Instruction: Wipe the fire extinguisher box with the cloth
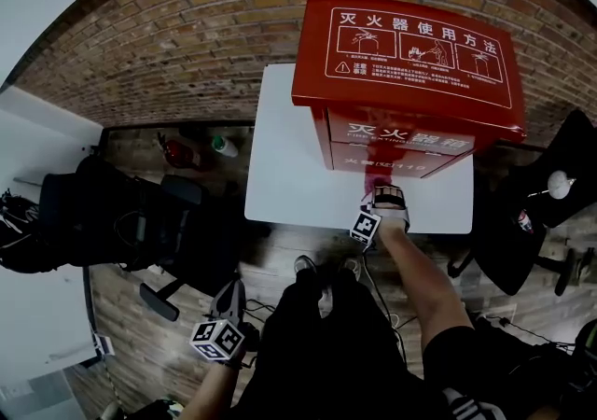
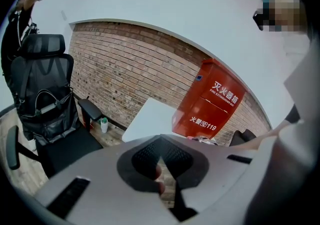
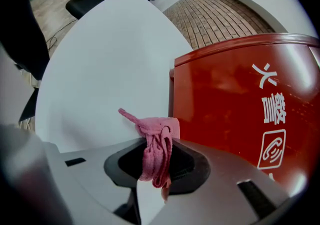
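Standing at the back right of a white rectangular desk [image 1: 280, 166], a glossy red metal fire extinguisher box [image 1: 410, 54] with white lettering and a sloped lid backs onto a brown brick wall [image 1: 168, 45]. Right tongs [image 3: 159, 158] are clamped on a small pink woven cloth [image 3: 156, 141] — the cloth bunches between the pads, with a twisted tail sticking out to the left. Cloth sits just beside the box's lower front corner, above the desk top; whether it touches the red panel cannot be told. Head view puts the right tongs forward at the box's base, near the desk's front edge. Left tongs [image 2: 160, 150] hang low beside the person's legs, well apart from the desk — pads closed together, nothing between them. Off to the left: a black mesh office chair [image 2: 42, 89], and a small green-capped bottle [image 2: 104, 125] on the wooden floor by the wall.
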Demonstrator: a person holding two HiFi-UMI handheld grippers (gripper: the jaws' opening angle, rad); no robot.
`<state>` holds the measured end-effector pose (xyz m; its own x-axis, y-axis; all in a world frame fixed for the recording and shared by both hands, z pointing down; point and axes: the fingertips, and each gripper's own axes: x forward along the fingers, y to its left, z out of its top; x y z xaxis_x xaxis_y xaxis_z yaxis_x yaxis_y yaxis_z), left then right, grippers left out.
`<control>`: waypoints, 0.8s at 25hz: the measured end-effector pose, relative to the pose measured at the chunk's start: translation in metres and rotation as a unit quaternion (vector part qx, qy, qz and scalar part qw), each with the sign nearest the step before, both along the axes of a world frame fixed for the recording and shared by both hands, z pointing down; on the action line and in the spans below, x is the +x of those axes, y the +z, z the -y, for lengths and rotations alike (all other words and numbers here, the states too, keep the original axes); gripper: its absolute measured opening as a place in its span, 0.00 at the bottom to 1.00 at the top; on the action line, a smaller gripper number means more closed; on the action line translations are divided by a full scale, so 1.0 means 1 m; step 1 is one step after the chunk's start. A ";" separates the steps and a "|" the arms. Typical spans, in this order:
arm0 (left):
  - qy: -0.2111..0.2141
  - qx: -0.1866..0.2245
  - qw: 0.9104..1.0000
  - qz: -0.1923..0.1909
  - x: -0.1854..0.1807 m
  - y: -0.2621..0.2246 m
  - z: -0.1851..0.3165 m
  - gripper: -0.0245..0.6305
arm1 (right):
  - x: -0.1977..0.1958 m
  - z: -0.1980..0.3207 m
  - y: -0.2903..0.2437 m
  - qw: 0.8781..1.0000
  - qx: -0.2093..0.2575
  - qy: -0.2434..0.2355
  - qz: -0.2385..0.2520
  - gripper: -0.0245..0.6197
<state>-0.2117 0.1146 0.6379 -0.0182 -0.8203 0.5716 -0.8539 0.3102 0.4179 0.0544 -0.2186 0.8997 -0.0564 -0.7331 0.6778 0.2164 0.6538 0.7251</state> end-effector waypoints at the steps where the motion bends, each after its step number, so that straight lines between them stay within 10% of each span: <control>1: 0.002 0.002 1.000 -0.002 0.004 0.002 0.001 0.07 | 0.000 0.000 -0.002 1.000 0.004 -0.002 0.005 0.20; 20: 0.015 0.016 1.000 -0.008 0.045 0.006 0.014 0.07 | 0.066 0.012 -0.001 1.000 0.005 0.025 -0.007 0.20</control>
